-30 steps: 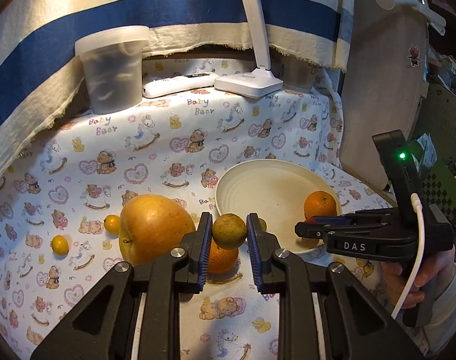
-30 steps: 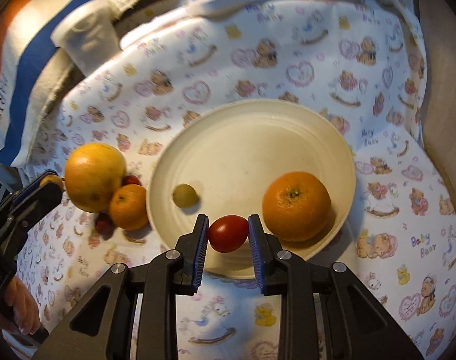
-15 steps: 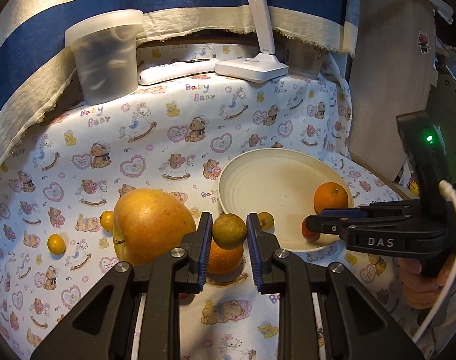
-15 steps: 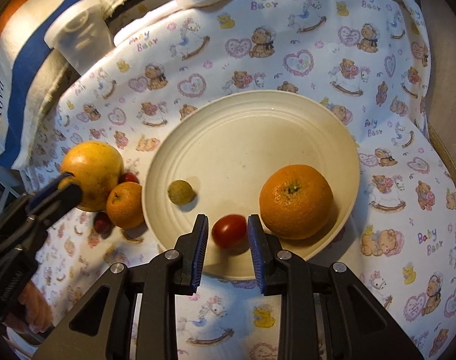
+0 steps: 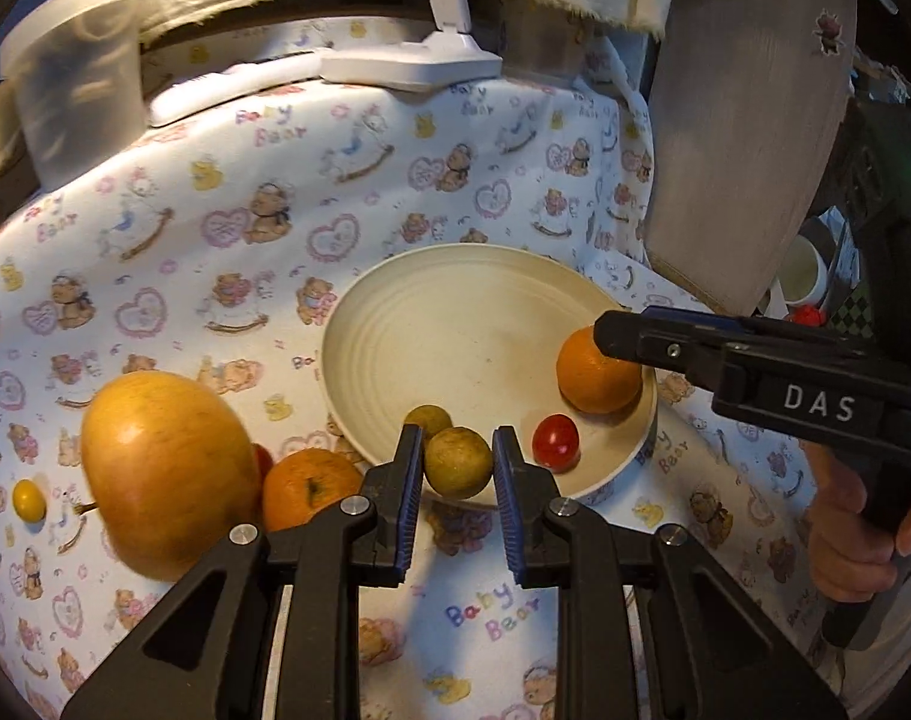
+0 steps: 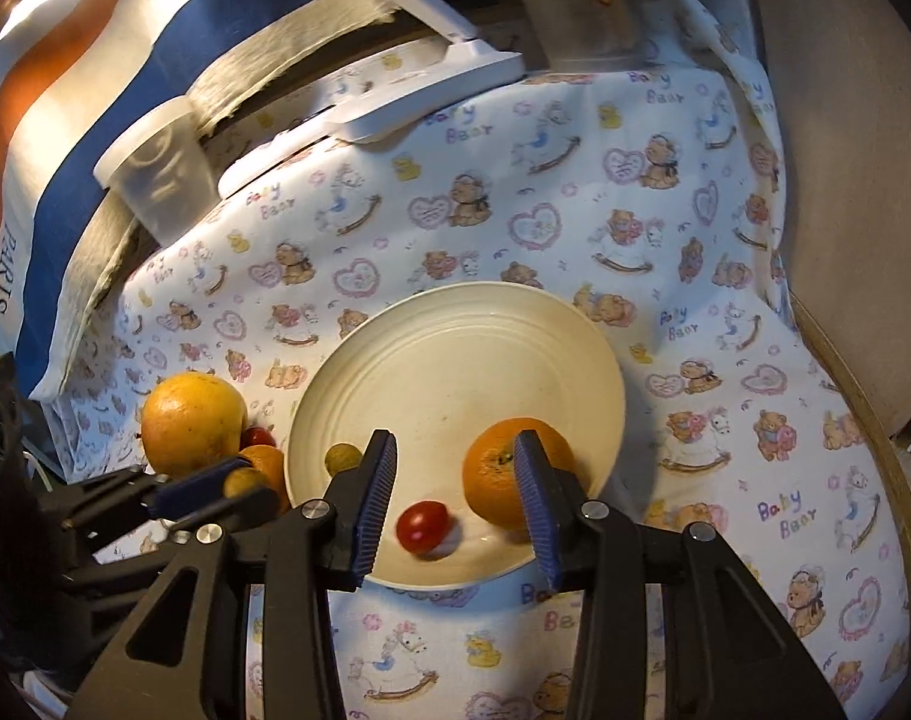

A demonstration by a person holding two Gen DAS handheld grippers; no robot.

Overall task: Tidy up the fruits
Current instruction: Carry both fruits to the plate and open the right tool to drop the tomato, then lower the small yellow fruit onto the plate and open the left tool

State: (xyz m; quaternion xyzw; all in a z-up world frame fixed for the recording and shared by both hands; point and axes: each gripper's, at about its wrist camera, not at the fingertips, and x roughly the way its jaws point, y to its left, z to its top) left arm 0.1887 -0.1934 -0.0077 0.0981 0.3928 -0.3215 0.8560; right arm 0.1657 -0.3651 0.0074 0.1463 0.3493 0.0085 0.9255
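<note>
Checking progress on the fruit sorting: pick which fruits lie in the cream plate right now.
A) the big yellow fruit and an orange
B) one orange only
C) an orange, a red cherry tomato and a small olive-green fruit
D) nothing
C: the plate holds the orange, the cherry tomato and a small green fruit.

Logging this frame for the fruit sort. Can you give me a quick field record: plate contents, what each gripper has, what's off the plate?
plate: orange, cherry tomato, small green fruit
left gripper: shut on a green-brown fruit, near the plate rim
right gripper: open, jaws just opening, tomato lying free between them
off plate: big yellow fruit, second orange, small yellow fruit
</note>
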